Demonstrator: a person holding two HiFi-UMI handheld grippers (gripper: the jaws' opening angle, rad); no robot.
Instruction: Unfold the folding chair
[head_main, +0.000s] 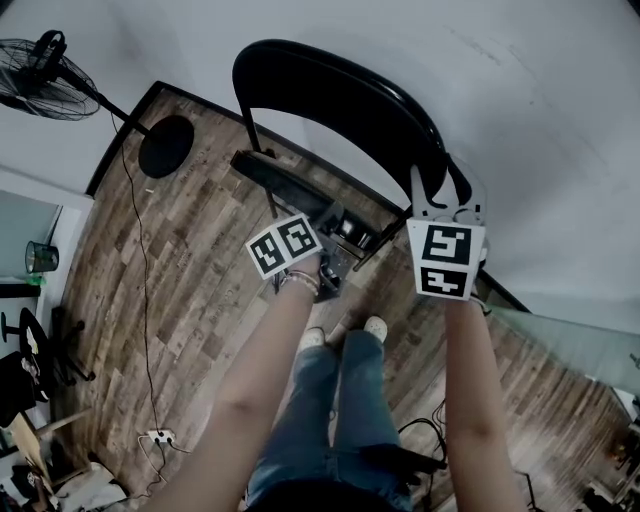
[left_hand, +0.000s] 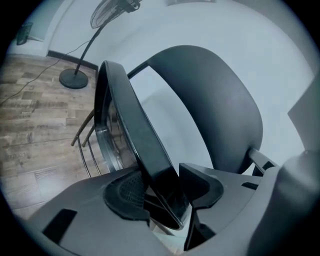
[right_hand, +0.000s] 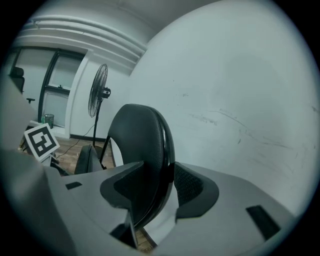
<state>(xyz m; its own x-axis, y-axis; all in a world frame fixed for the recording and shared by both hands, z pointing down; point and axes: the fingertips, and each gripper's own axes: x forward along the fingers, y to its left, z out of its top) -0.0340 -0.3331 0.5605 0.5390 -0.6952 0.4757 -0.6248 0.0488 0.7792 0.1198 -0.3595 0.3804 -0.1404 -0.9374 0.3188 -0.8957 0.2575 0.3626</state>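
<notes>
Folding chair (head_main: 330, 110): stands on the wood floor (head_main: 190, 290) close to the white wall (head_main: 540, 120), right in front of the person's feet.
Backrest (right_hand: 142, 140): upright, black, curved top; its side edge runs between the right jaws.
Seat (left_hand: 127, 115): seen edge-on and steeply tilted up, not lying flat.
Left gripper (left_hand: 162, 192): clenched on the seat's near edge, a pad on each face.
Right gripper (right_hand: 157, 187): clamped on the backrest edge, pads pressing both sides.
Done so far: both grips look set, one on each part, and there is a visible gap between seat and backrest, so the chair looks partly open at most.
Left to do: by judgement most of it. The seat must swing down to level while the backrest is held steady, then the legs must spread and settle; the legs' spread is too hidden to tell.
Containers: one small bin (head_main: 41, 257) at the far left by the wall, well apart from the chair.
Bin contents: too small to make out.
Nearby: a standing fan (head_main: 45, 80) at the far left, and a power strip (head_main: 158, 437) with its cable on the floor.
</notes>
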